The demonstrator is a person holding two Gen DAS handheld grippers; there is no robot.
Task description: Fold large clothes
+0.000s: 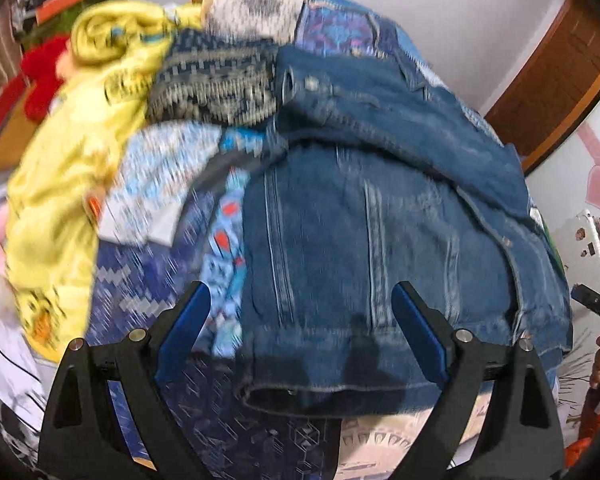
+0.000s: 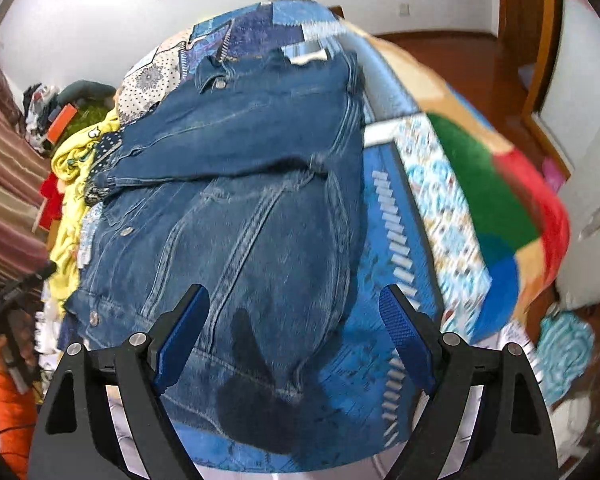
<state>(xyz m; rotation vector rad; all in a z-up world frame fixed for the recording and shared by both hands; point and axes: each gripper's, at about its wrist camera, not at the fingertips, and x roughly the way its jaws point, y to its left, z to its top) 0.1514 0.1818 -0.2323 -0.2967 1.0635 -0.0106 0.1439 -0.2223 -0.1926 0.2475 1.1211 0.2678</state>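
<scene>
— While both grippers hover above the bed, how do their jaws stand?
— Left gripper (image 1: 300,320) and right gripper (image 2: 294,320) both gape wide, gripping nothing.
— Where's the denim jacket (image 1: 360,220)?
— Just beyond them, flat on the blue patterned bedspread (image 2: 380,320), one sleeve folded across it.
— Farther back?
— A yellow garment (image 1: 60,184) heaped to the left of it
</scene>
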